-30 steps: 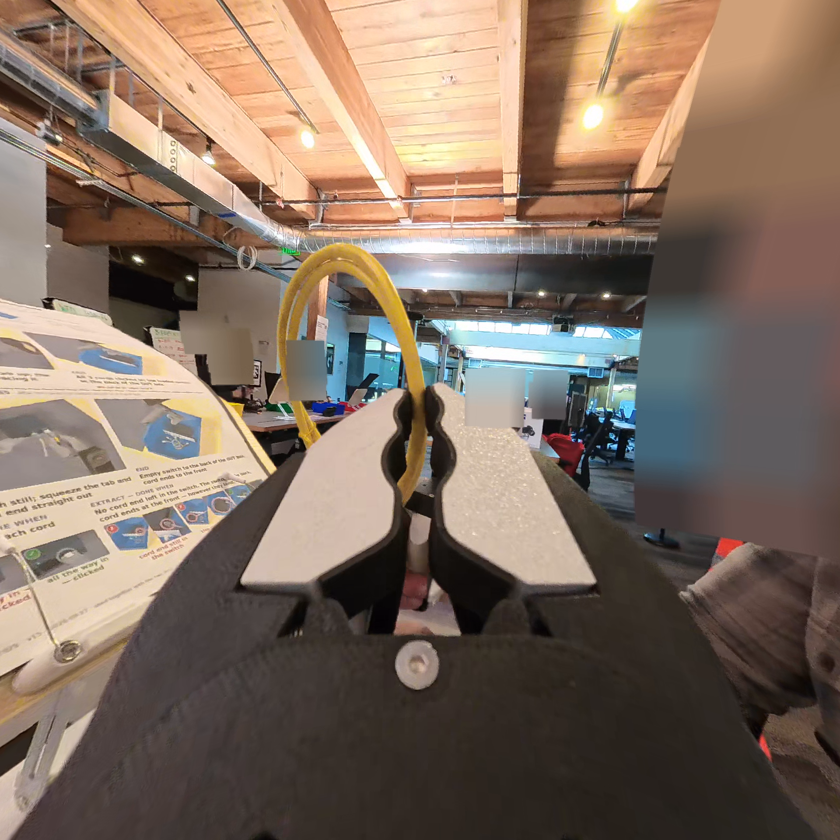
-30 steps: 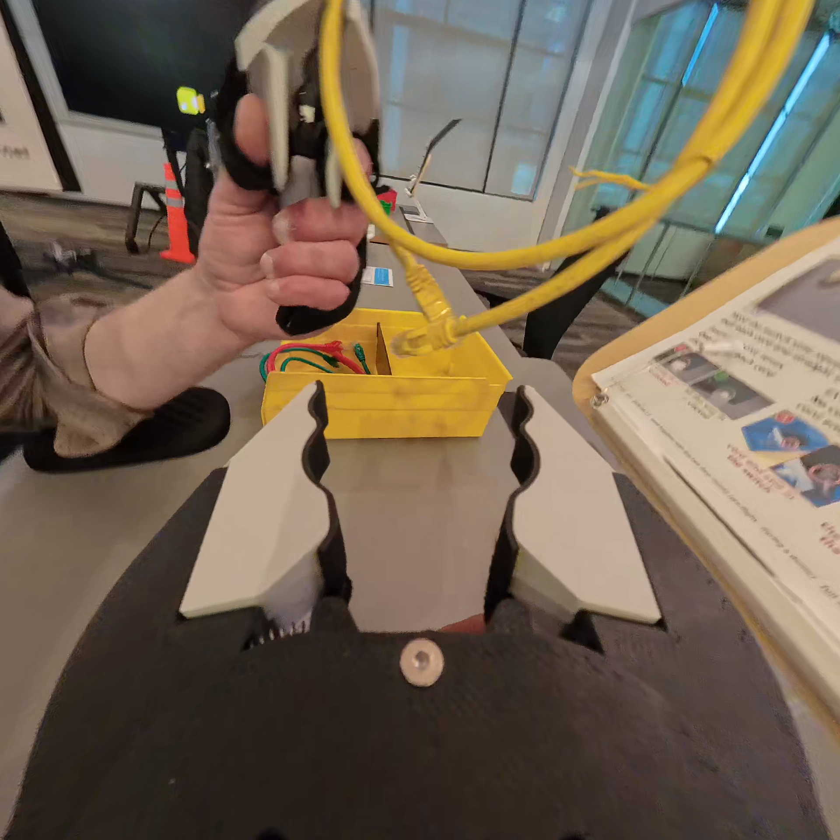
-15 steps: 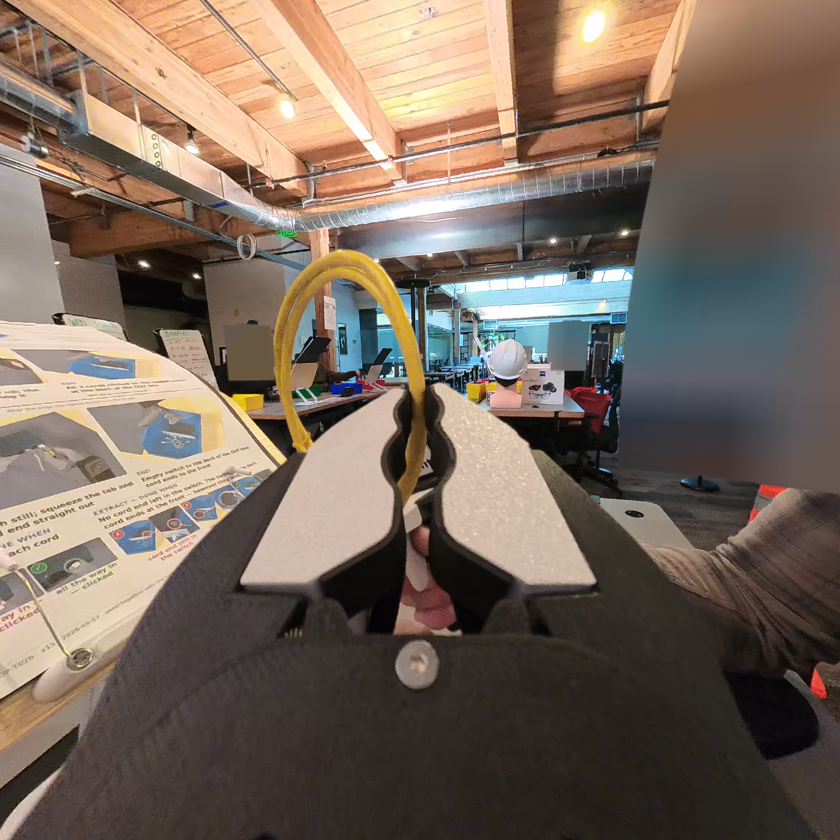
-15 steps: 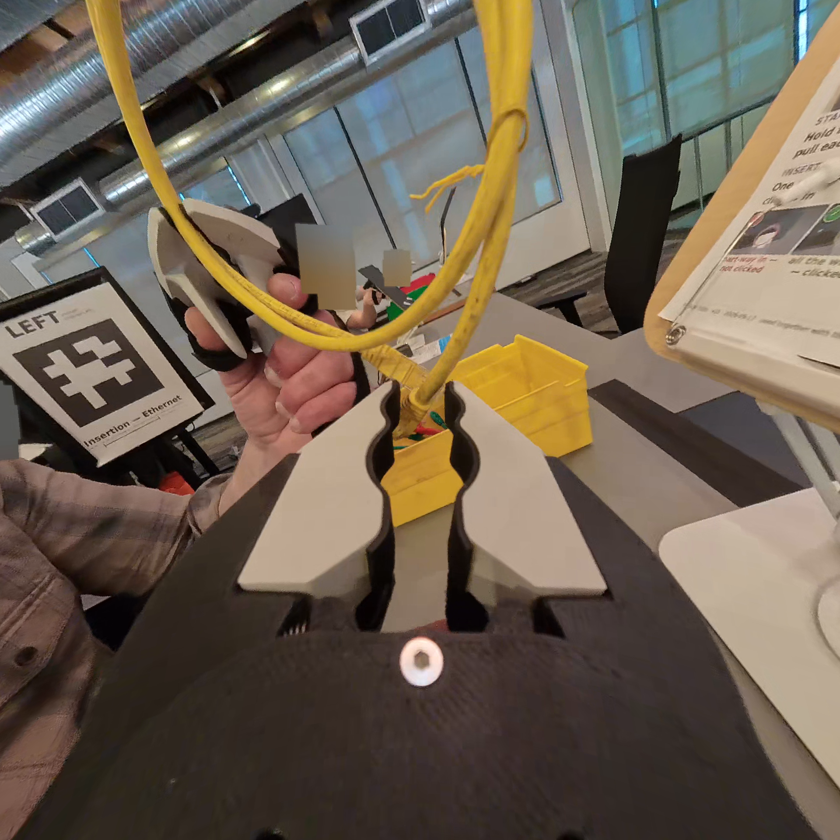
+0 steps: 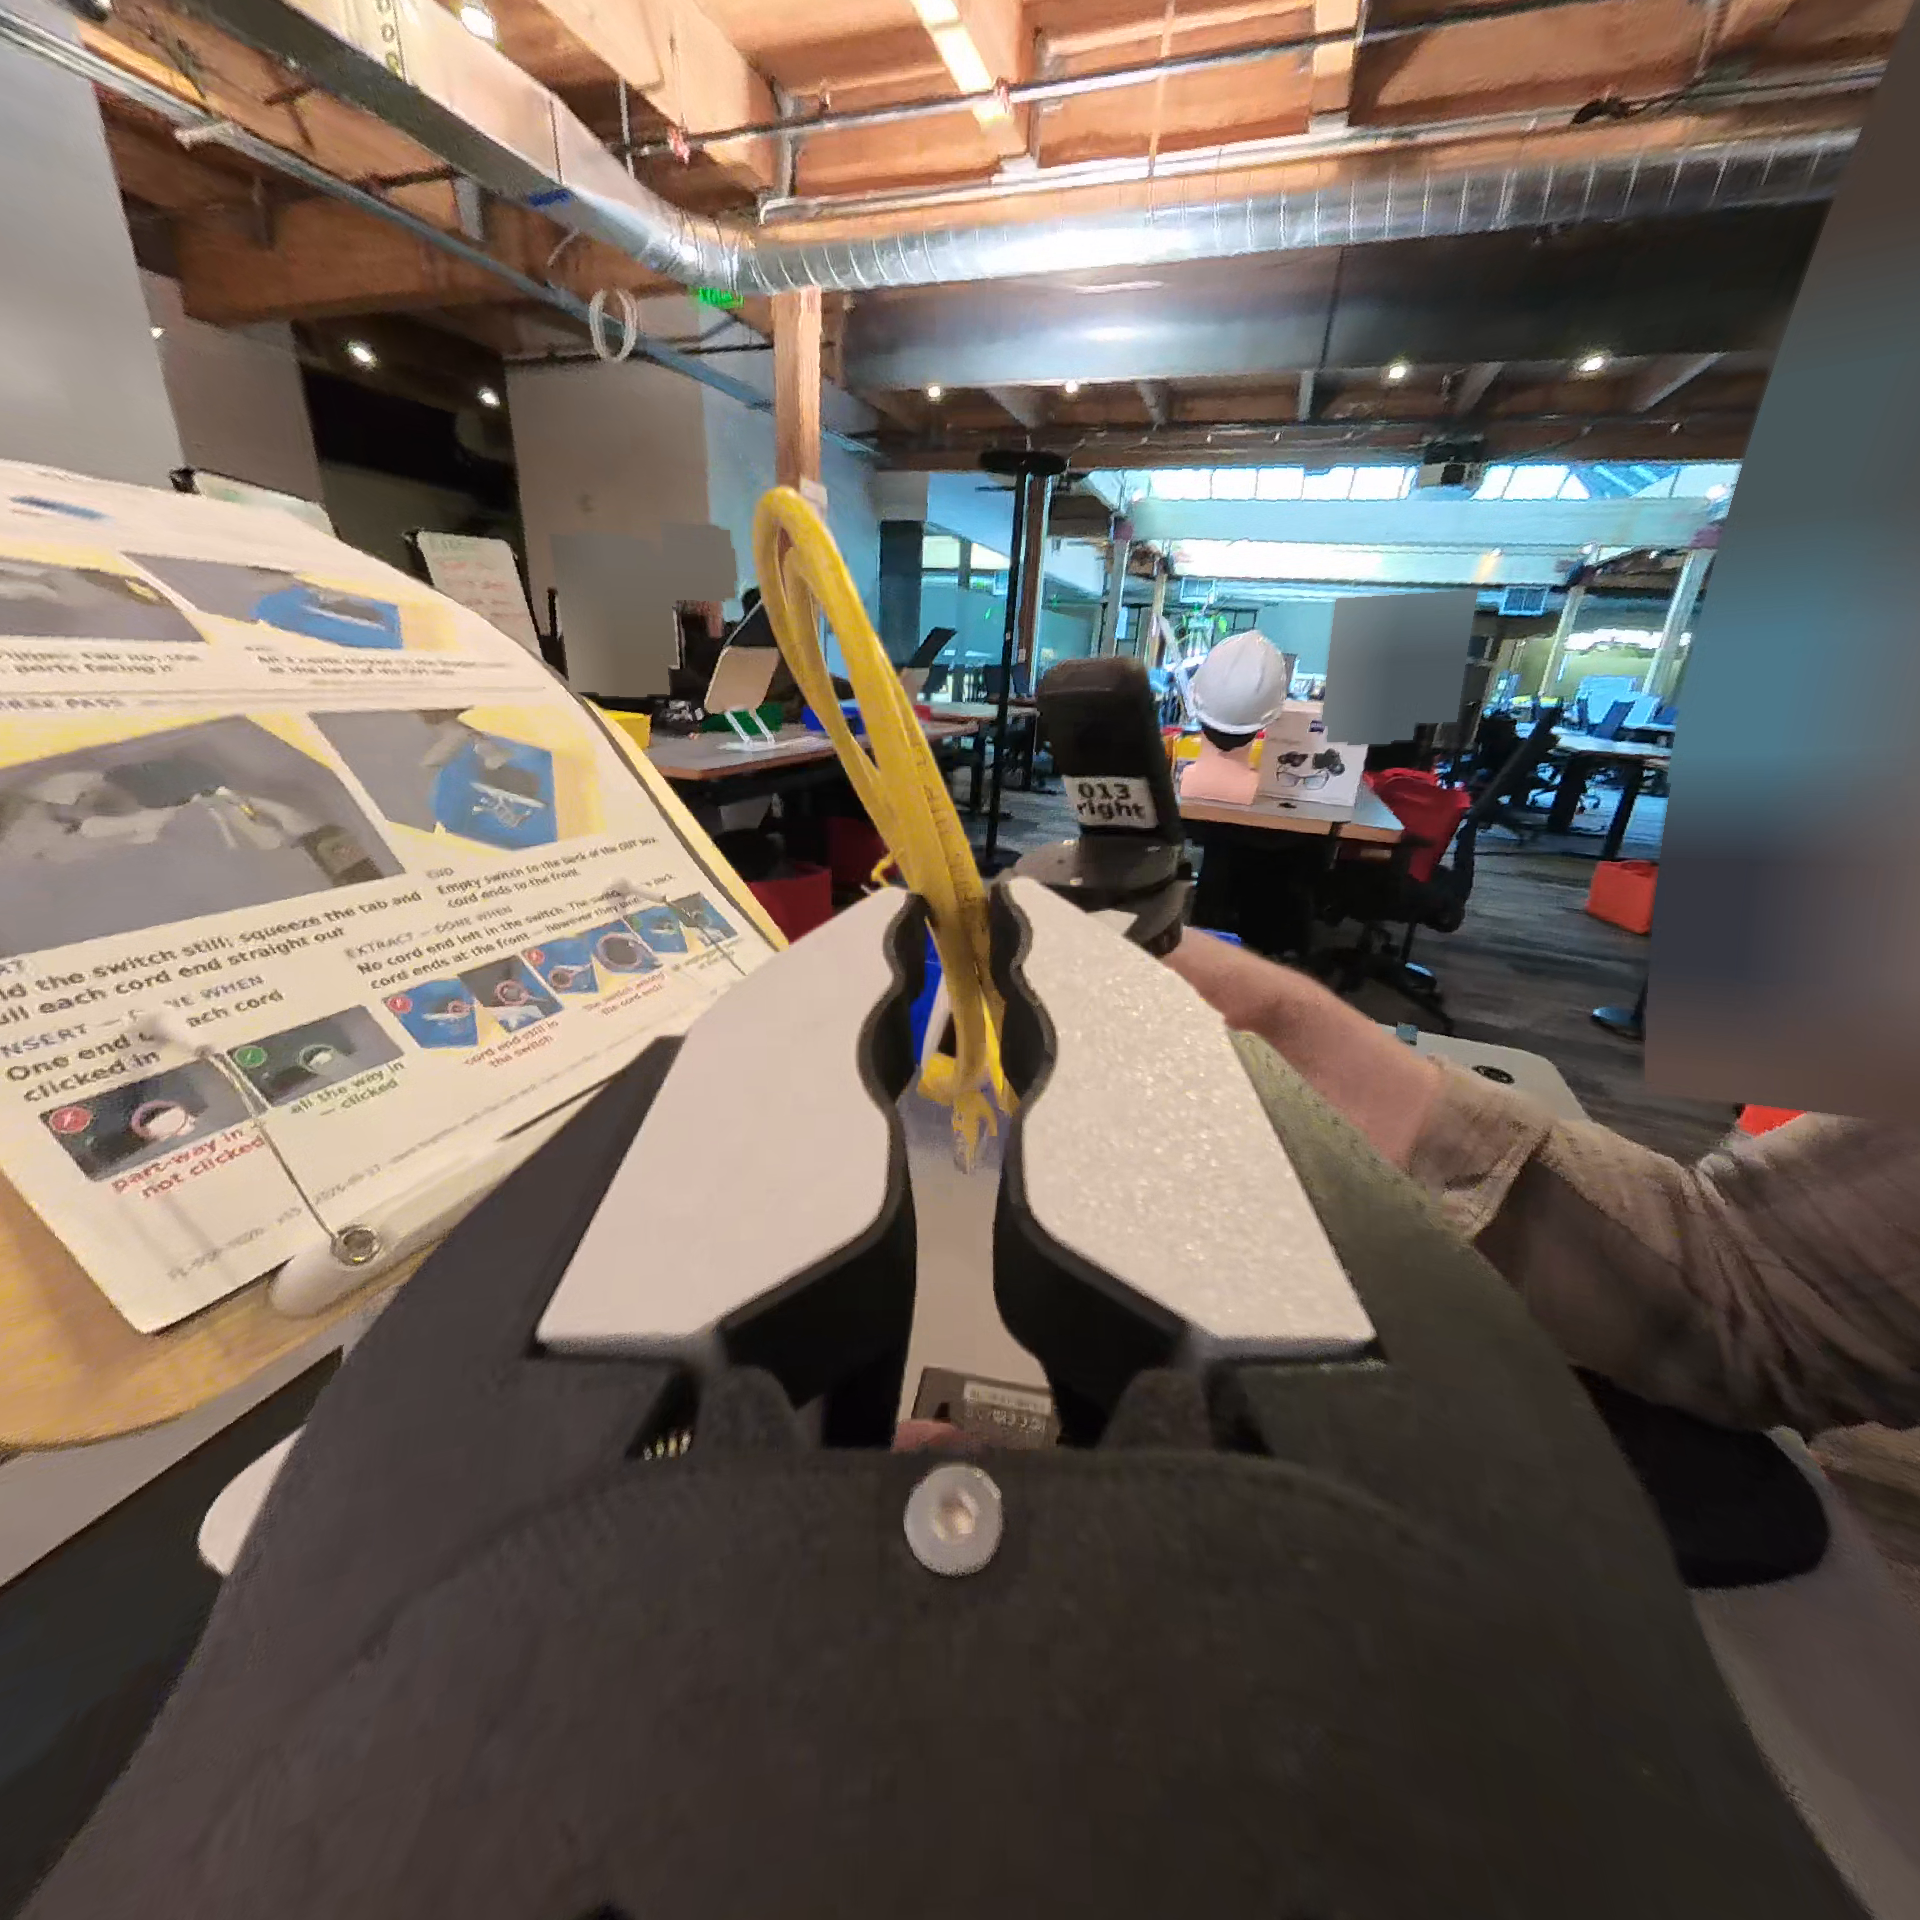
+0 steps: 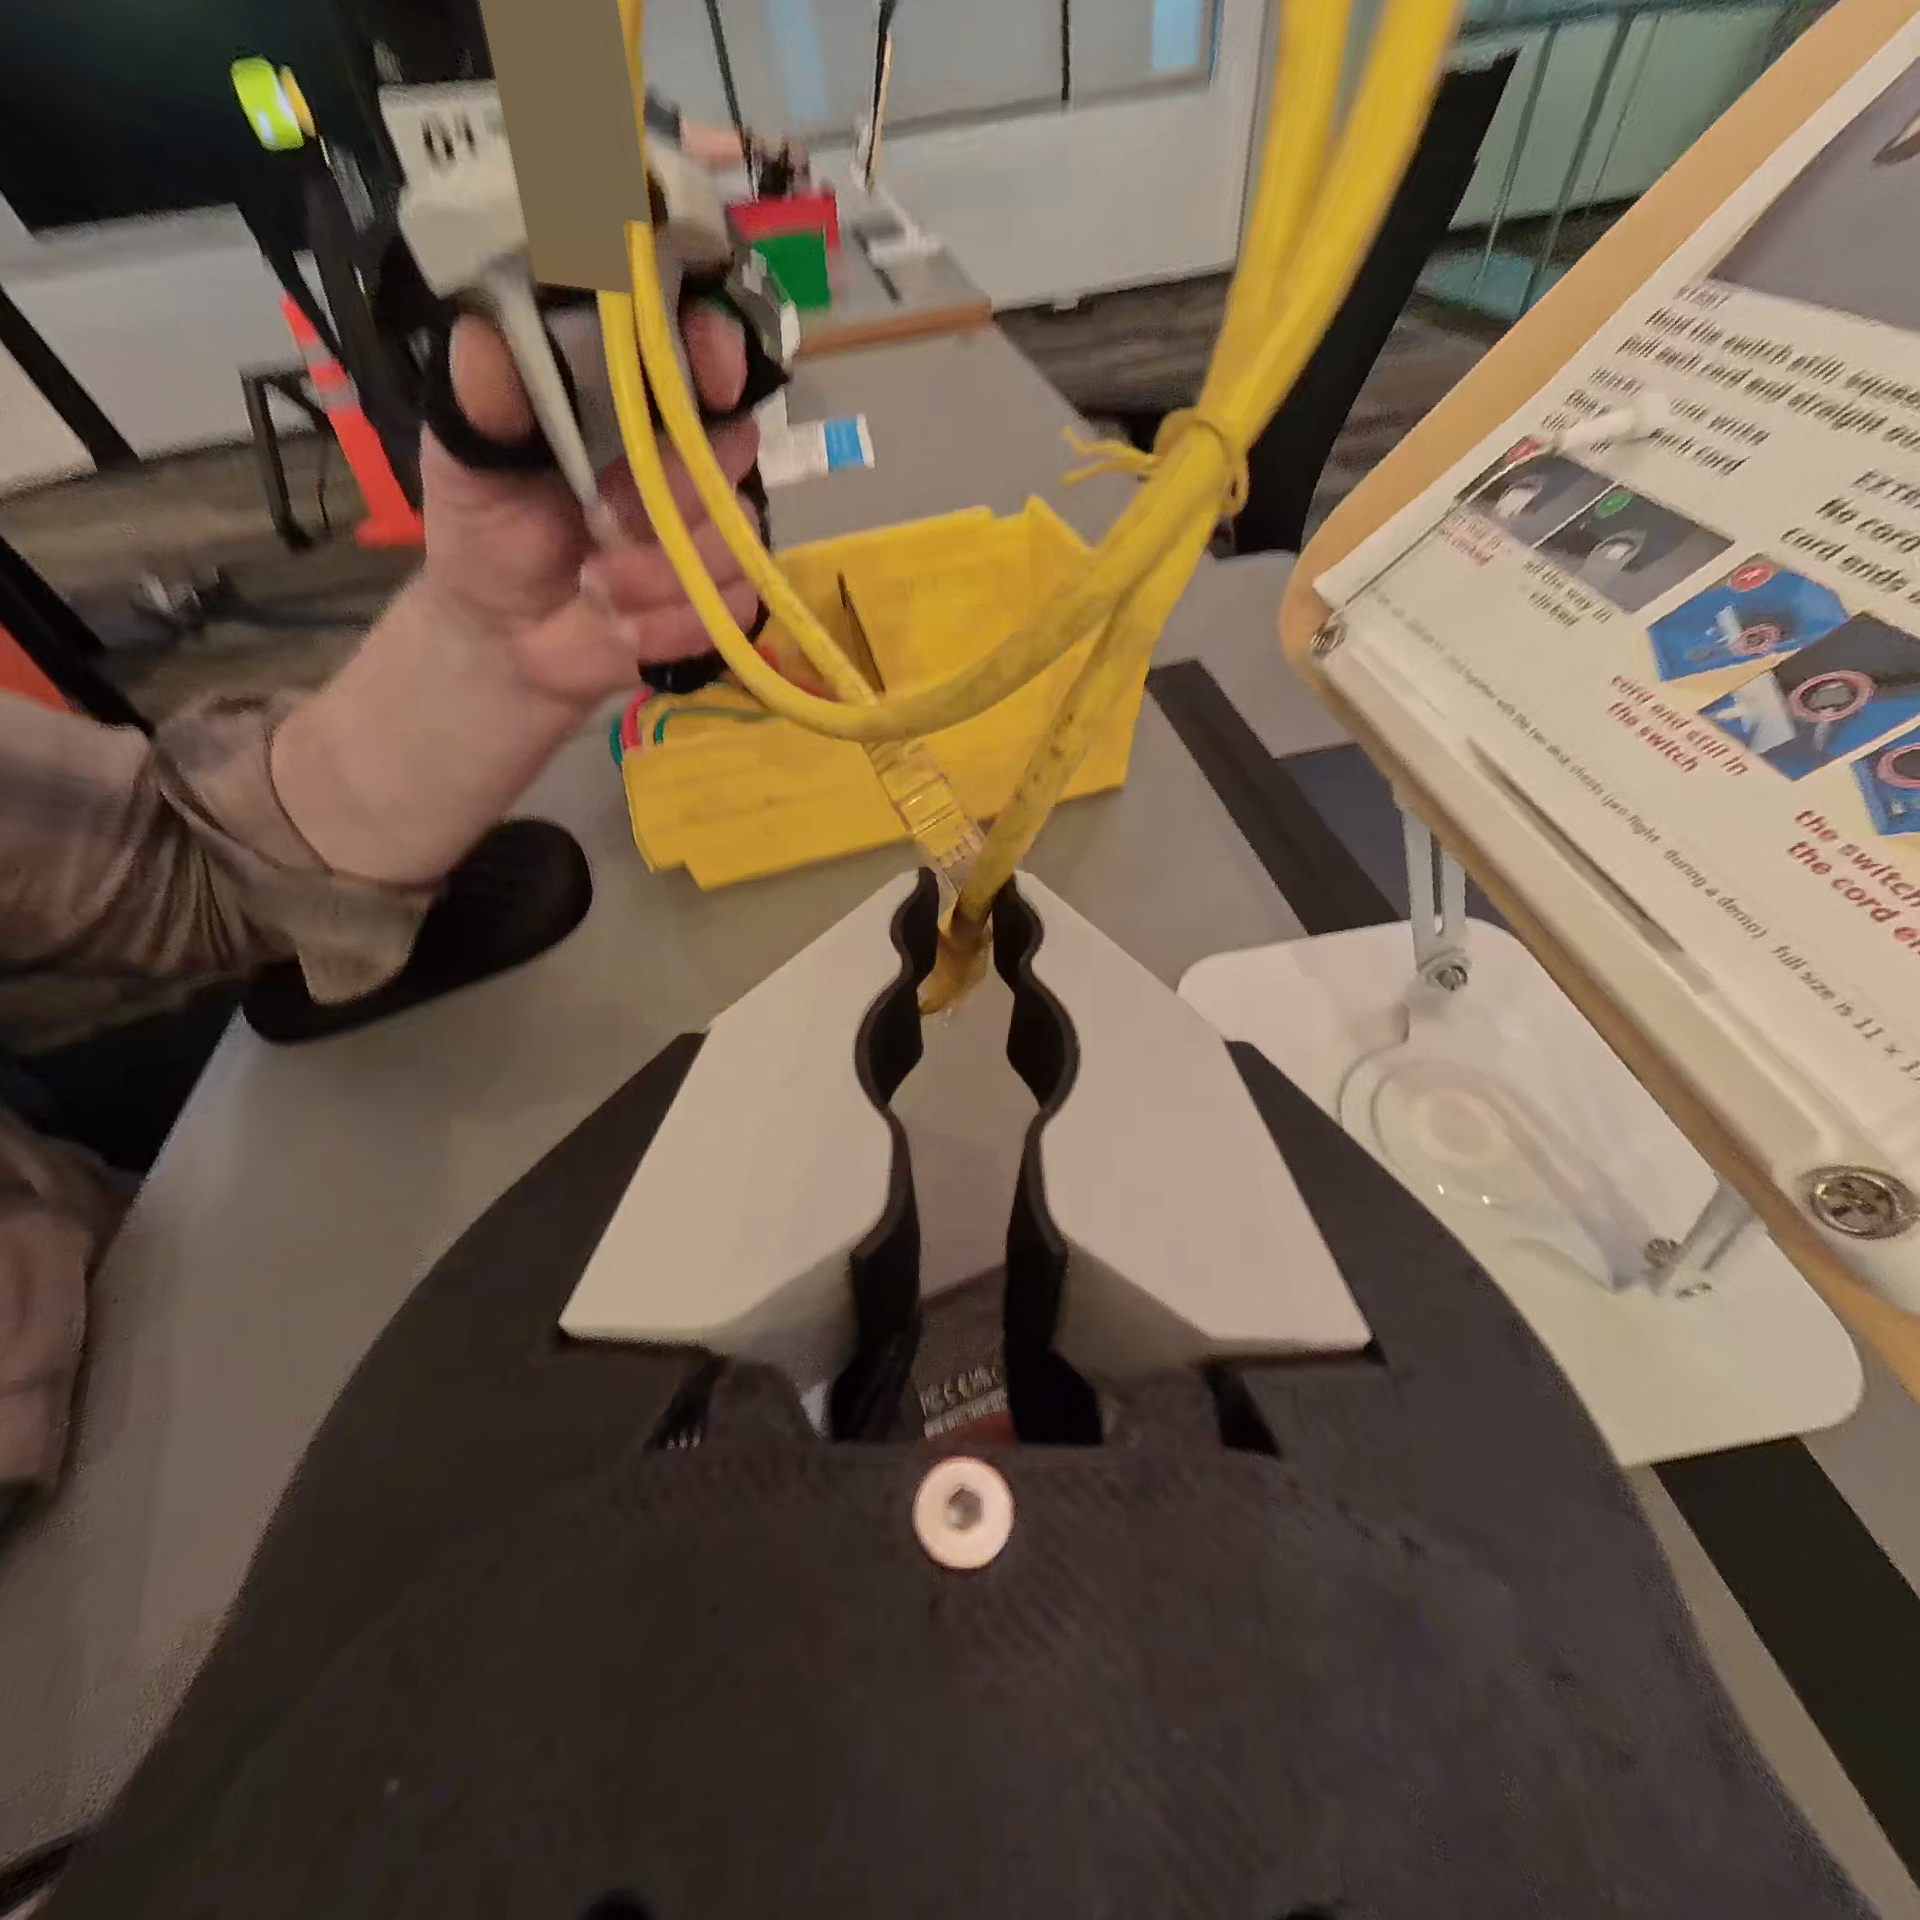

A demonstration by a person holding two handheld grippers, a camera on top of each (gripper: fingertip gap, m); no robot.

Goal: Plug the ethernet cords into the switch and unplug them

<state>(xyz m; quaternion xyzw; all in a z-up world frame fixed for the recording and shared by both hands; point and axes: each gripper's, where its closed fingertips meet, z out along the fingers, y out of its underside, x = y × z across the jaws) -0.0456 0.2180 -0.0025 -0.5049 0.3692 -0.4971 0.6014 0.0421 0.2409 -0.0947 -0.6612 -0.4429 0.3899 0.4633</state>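
A bundled yellow ethernet cord (image 5: 831, 665) loops up from my left gripper (image 5: 954, 925), which is shut on two of its strands. A clear plug (image 5: 966, 1117) hangs between the fingers below the grip. In the right wrist view my right gripper (image 6: 961, 914) is shut on the same cord (image 6: 1195, 499) just above one plug. The other plug (image 6: 935, 821) hangs free right above its tips. The left gripper (image 6: 540, 270) shows up left in a hand, and the right gripper (image 5: 1107, 769) shows beyond in the left wrist view. No switch is in view.
A yellow bin (image 6: 997, 613) holding red and green cords (image 6: 644, 727) stands on the grey table (image 6: 416, 1143) ahead. An instruction board (image 6: 1662, 582) on a white stand base (image 6: 1558, 1247) is at the right. A black pad (image 6: 468, 925) lies under the left forearm. The grippers' ends are close to 15 cm from one another.
My right gripper went from wide open to shut on the cord near its plug. Both views tilted downward. The left gripper kept its hold while the cord loop swung.
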